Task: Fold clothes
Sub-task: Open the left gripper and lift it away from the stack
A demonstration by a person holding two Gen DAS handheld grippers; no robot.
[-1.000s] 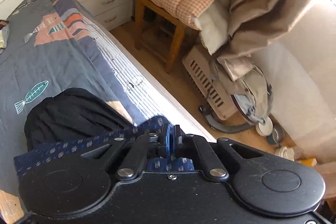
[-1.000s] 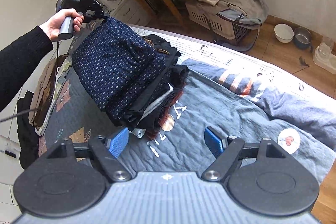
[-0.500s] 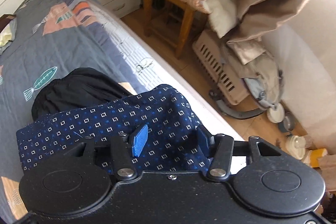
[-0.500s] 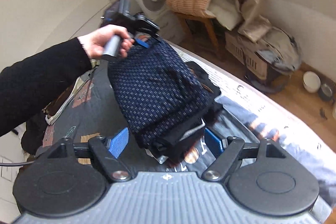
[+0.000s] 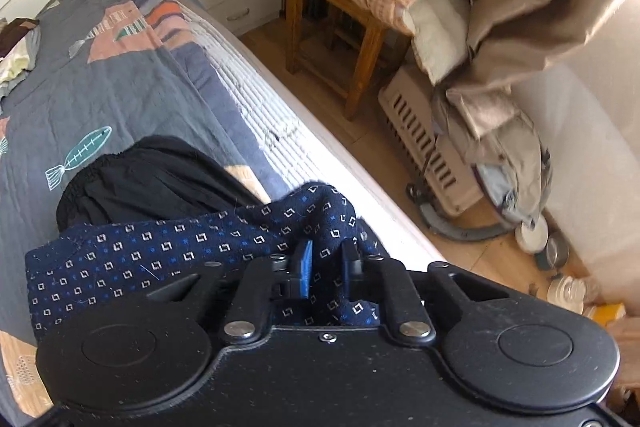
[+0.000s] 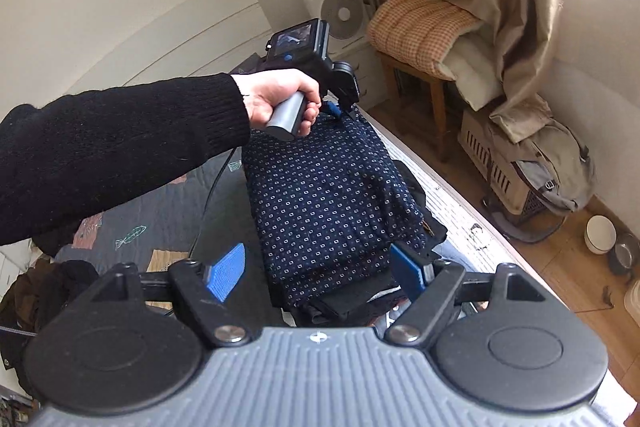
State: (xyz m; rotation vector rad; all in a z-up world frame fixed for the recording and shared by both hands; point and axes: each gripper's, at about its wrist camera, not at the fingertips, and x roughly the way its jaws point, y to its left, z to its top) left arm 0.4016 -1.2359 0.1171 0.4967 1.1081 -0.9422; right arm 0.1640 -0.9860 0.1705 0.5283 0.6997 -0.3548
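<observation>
A folded navy garment with small white squares (image 6: 328, 203) lies on top of a stack of dark folded clothes (image 6: 360, 303) on the bed. In the left wrist view the same navy garment (image 5: 160, 251) bunches up at its far edge, where my left gripper (image 5: 326, 265) is shut on a fold of it. Behind it lies a black garment (image 5: 152, 183). The right wrist view shows the left gripper (image 6: 336, 109) held by a hand in a black sleeve. My right gripper (image 6: 318, 271) is open, its blue pads (image 6: 228, 271) either side of the stack's near end without touching it.
The grey fish-print bedspread (image 5: 120, 99) ends at the bed's right edge (image 5: 320, 147). Beyond it stand a wooden stool with a checked cushion (image 6: 420, 27), a fan (image 6: 340, 13), a pet carrier with a backpack (image 6: 540, 163) and bowls (image 6: 600, 233). Loose clothes (image 6: 48, 287) lie at the left.
Half a second ago the left gripper was open over the navy garment; now it has shut on its far edge. The right gripper has moved in toward the stack's near end.
</observation>
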